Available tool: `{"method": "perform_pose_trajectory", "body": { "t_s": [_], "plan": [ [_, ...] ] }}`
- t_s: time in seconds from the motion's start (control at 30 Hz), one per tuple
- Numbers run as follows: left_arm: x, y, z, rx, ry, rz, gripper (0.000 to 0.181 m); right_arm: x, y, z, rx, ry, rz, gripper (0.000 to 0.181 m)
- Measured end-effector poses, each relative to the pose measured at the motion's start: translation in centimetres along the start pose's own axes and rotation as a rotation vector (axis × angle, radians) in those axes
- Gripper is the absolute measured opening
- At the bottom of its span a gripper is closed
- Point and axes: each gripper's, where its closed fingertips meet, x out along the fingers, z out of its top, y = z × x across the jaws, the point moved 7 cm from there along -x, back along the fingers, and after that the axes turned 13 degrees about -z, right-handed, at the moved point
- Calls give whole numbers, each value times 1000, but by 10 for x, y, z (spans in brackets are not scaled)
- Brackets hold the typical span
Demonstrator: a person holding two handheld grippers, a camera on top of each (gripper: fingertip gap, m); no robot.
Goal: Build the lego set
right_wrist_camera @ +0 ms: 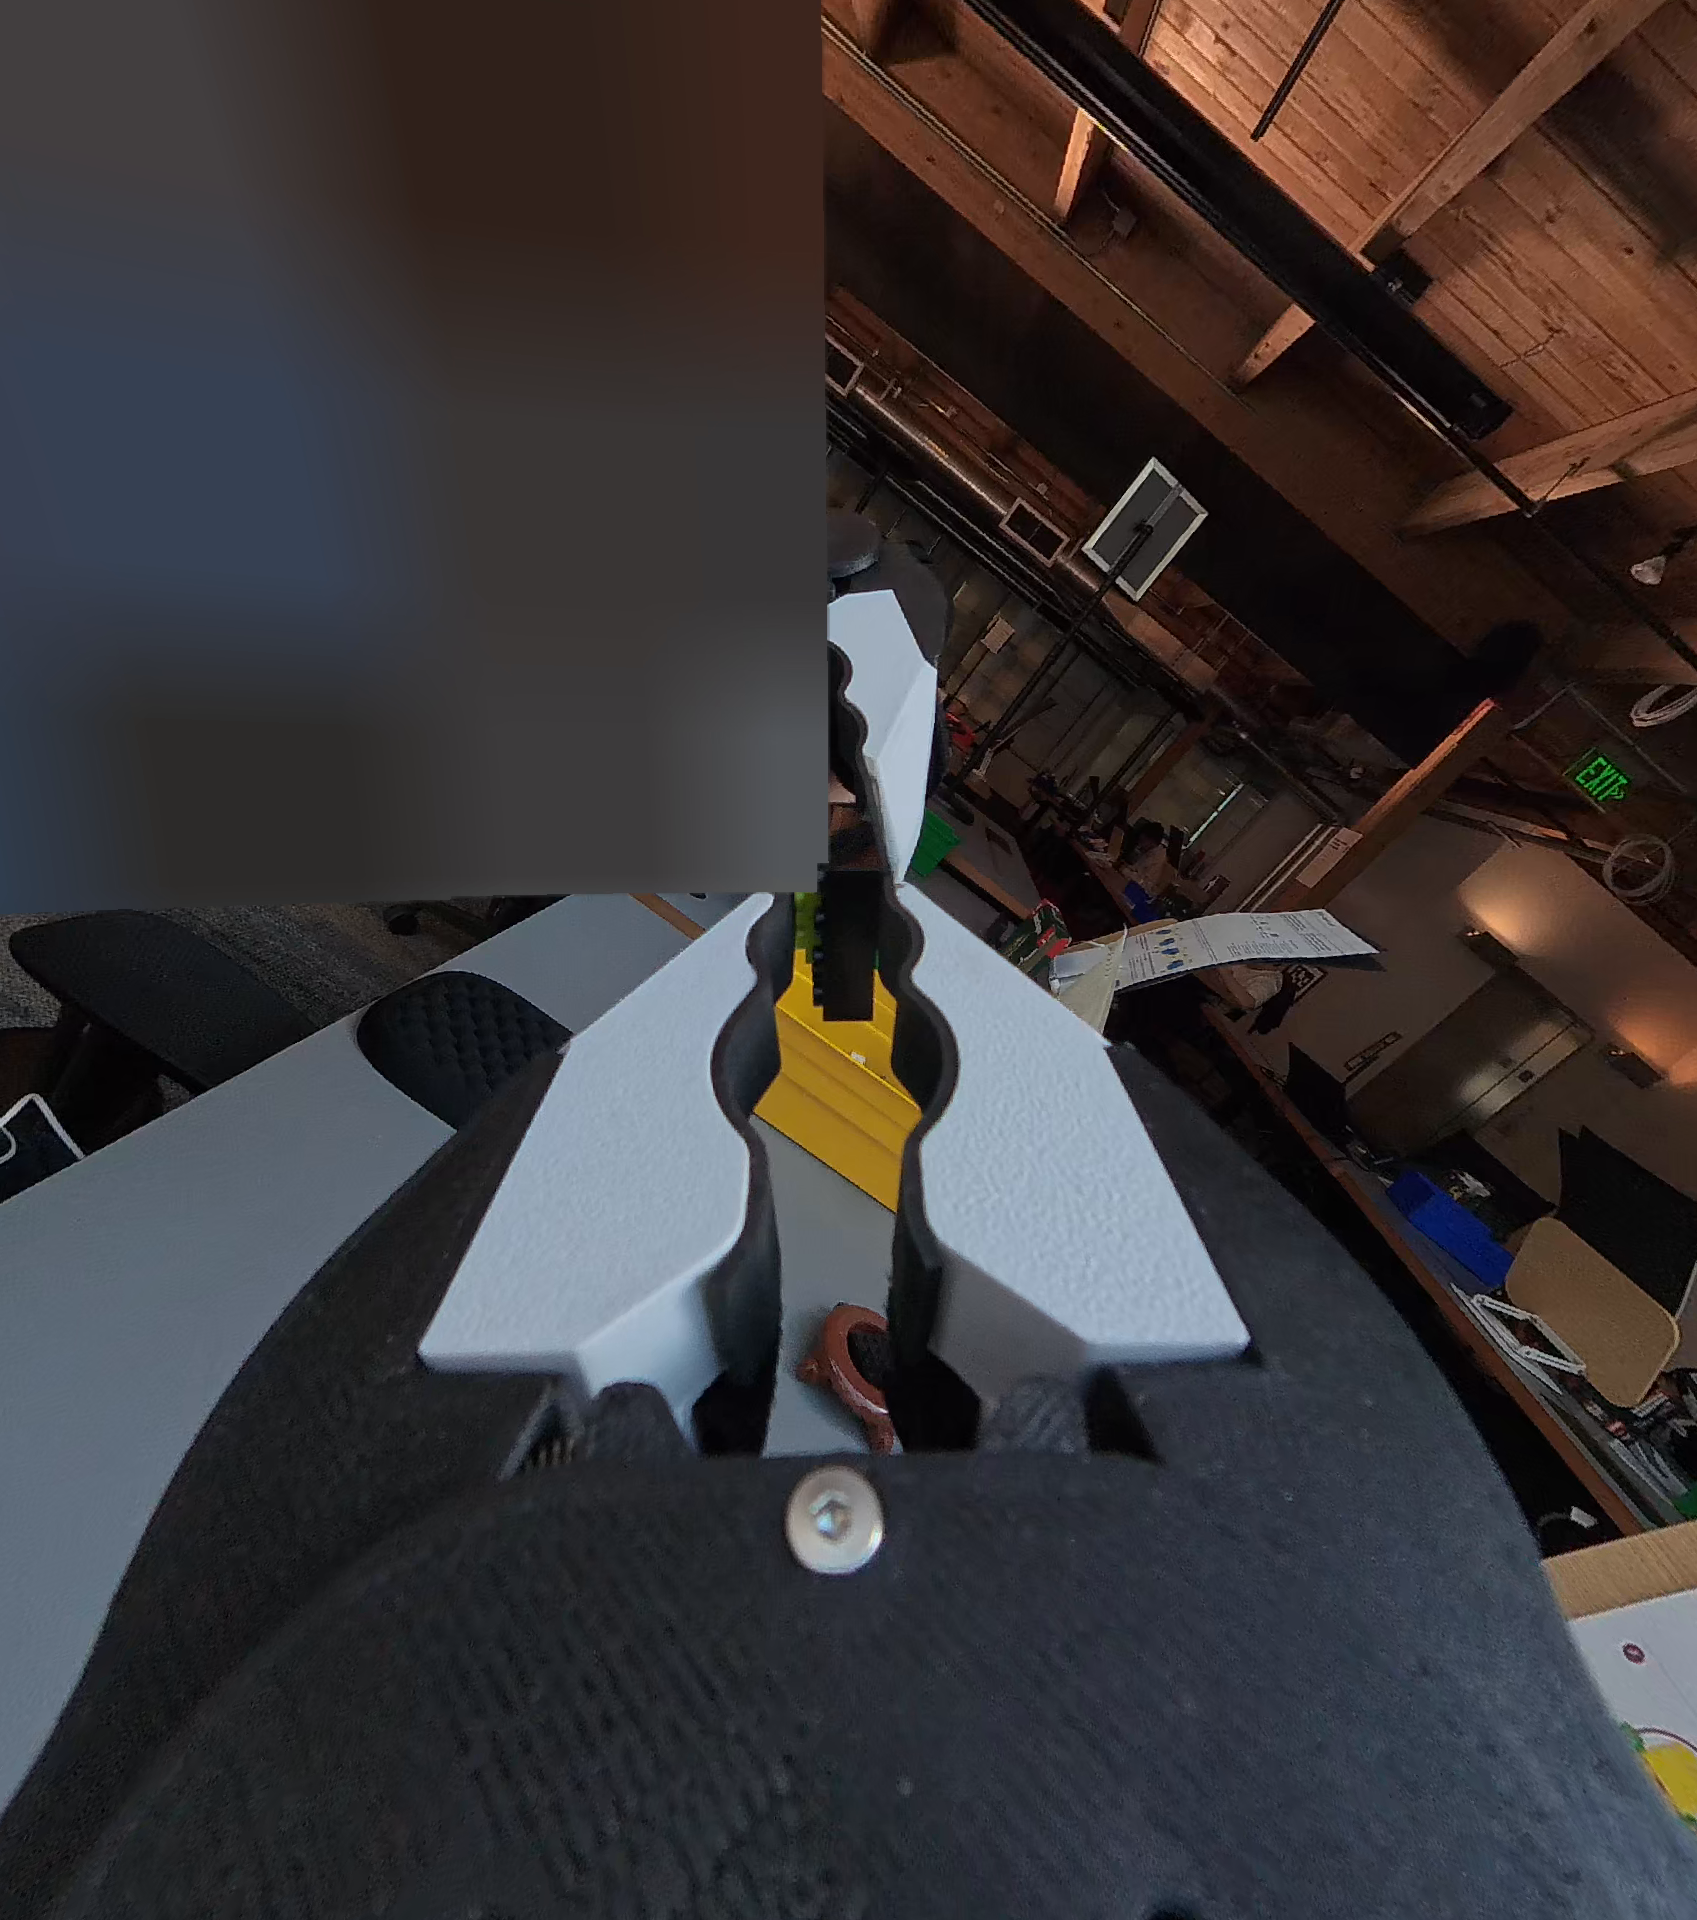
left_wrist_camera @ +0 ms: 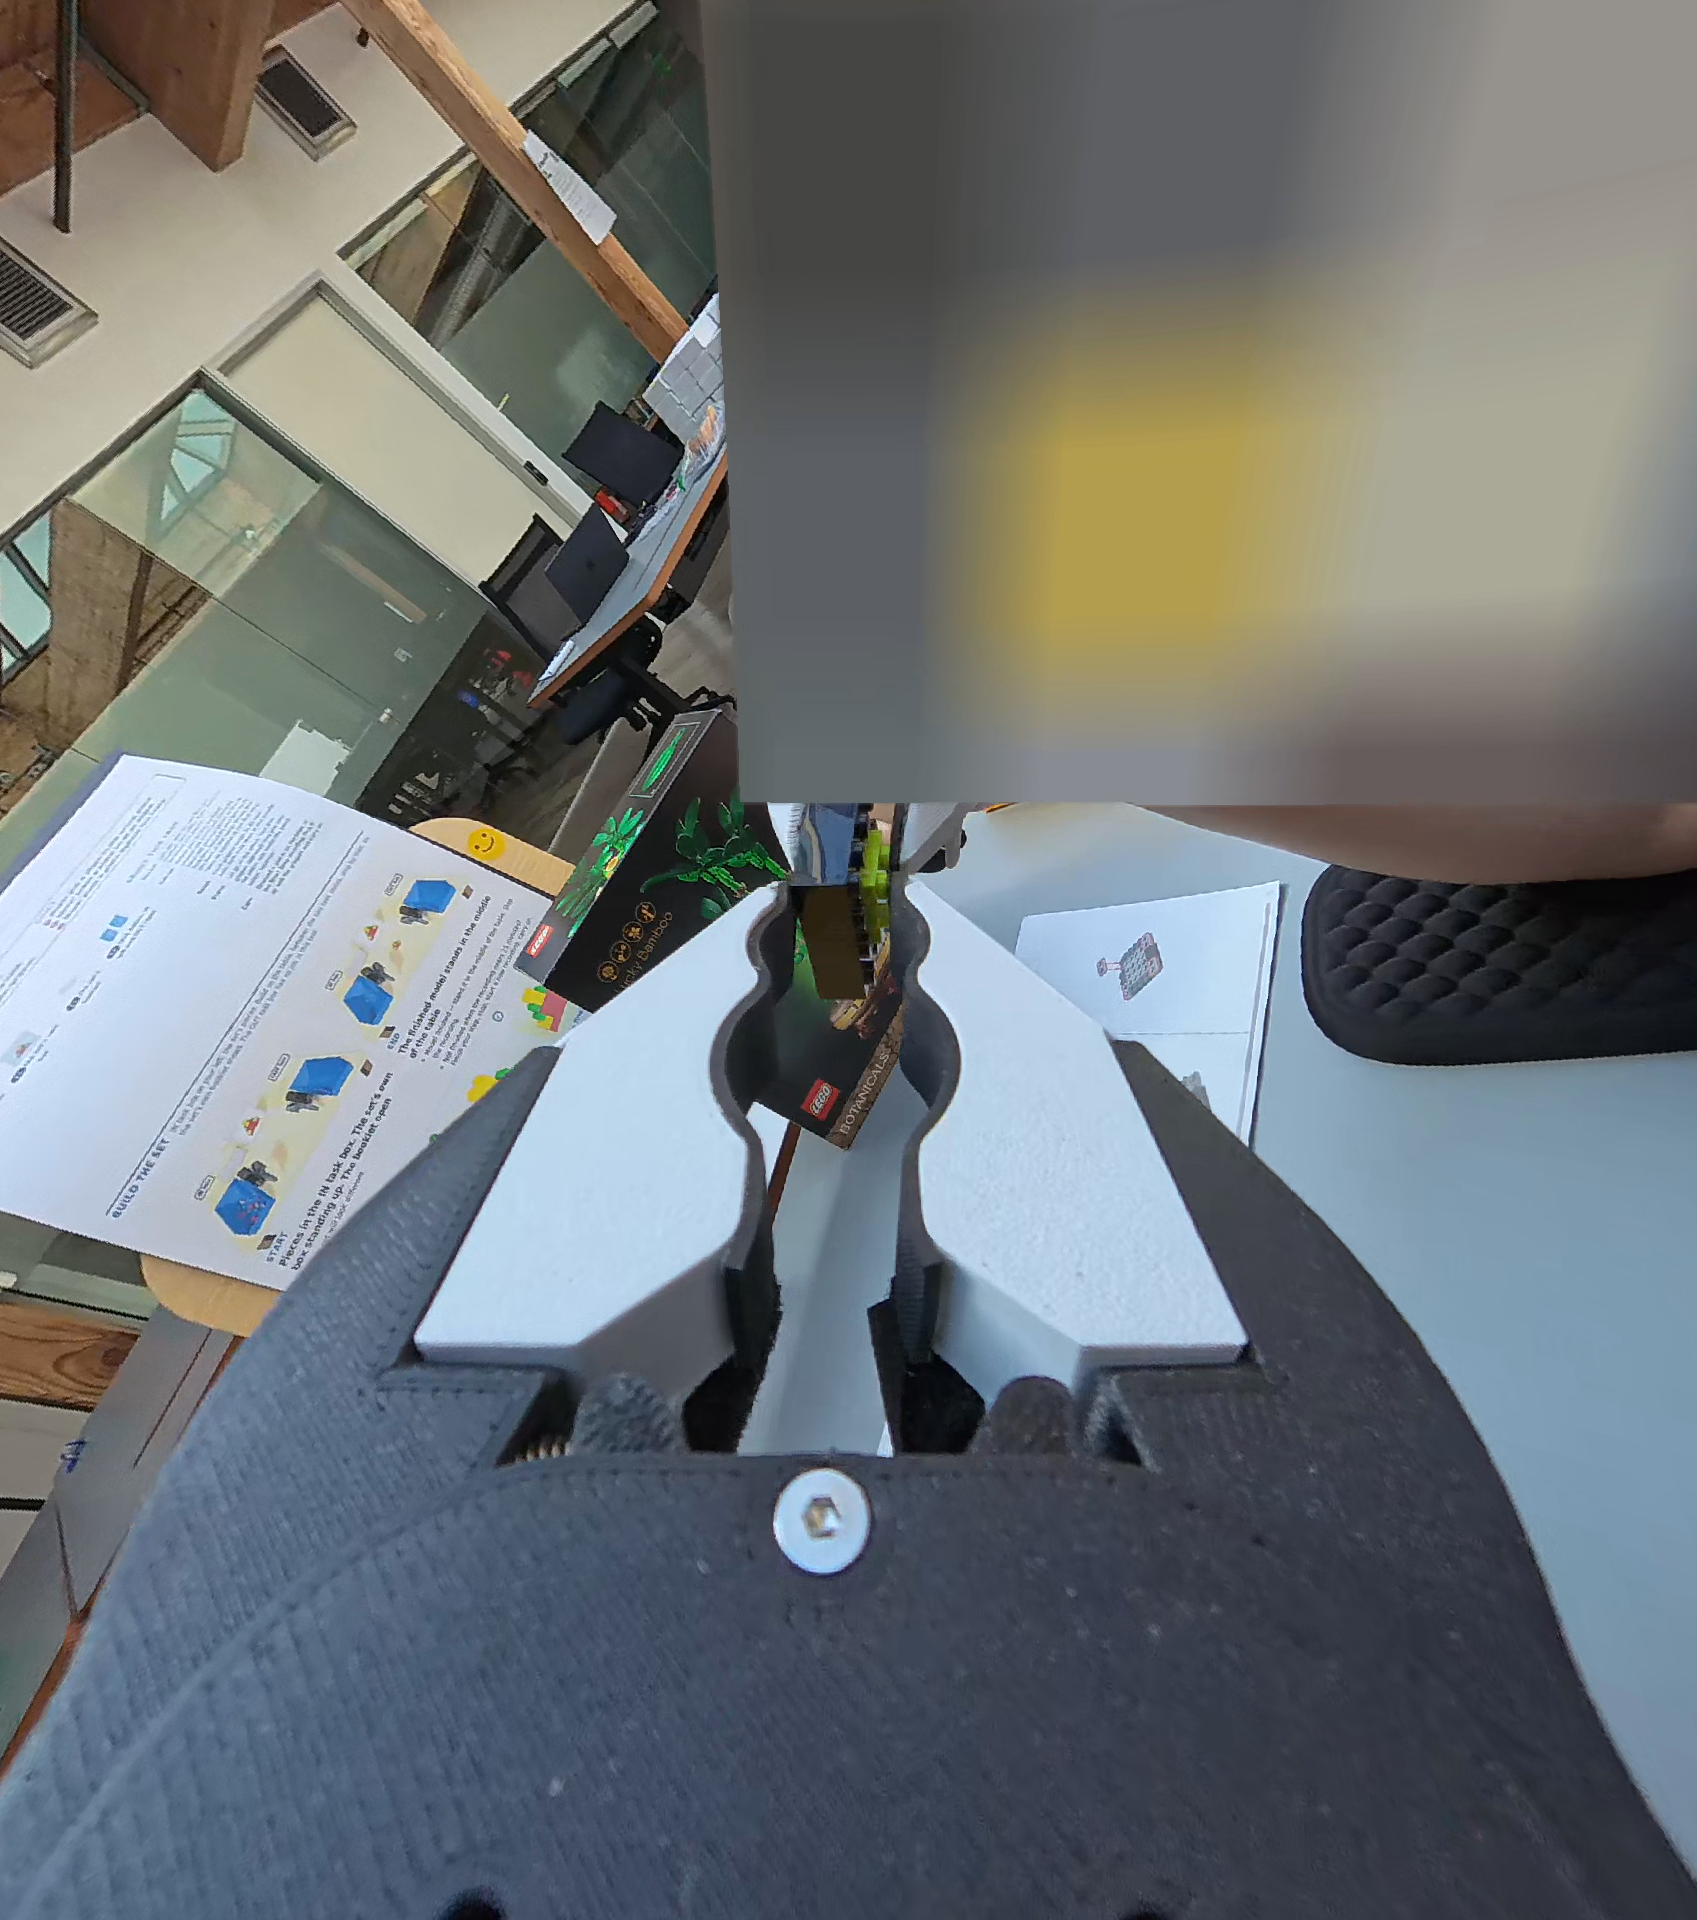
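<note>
Right, both claws are up off the desk (left_wrist_camera: 1550,1351), tips meeting in mid-air, so I read this as a press-fit between two small pieces.

Left claw (left_wrist_camera: 839,914): narrow, pinching a small stack of bricks (left_wrist_camera: 839,945) at the tips, olive-dark block with lime-green bits on top. The right claw's fingers come in from the far side, almost touching that stack.

Right claw (right_wrist_camera: 839,961): also narrow, clamped on a thin black strip (right_wrist_camera: 844,956) with a row of studs, held on end. Some lime green sits just behind it, likely the left claw's stack. Can't tell if the two are already seated.

How to do it well, my take:
- Line the studs up square before pushing; any tilt and the strip will skate off.
- Push along the stud axis only, one claw bracing, the other pressing.
- Both grips are right at the fingertips, so pieces can pivot. Go slow, re-grip deeper if one rotates.
- Don't open either claw until the joint holds.

Around them: the set's box (left_wrist_camera: 657,894) stands near the far edge of the desk, instruction booklet (left_wrist_camera: 1166,977) lies flat beside it, a printed sheet (left_wrist_camera: 179,1008) is propped up on the left. A yellow bin (right_wrist_camera: 839,1101) sits on the desk under the right claw, and a small brown ring piece (right_wrist_camera: 849,1371) lies loose there.
</note>
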Motion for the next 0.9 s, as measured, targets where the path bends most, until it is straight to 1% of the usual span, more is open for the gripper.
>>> {"method": "perform_pose_trajectory", "body": {
  "t_s": [0.37, 0.7, 0.83, 0.9],
  "plan": [
    [0, 1, 3, 12, -11, 2, 14, 0, 1, 3, -27, -8, -14, 14],
    [-3, -1, 1, 4, 12, 5, 14, 3, 2, 1, -24, 4, -5, 14],
    [-5, 1, 2, 1, 0, 17, 14, 5, -1, 1, 30, -17, -6, 15],
    [-5, 1, 3, 5, -7, 18, 14, 5, -1, 1, 25, -43, -14, 15]
  ]
}}
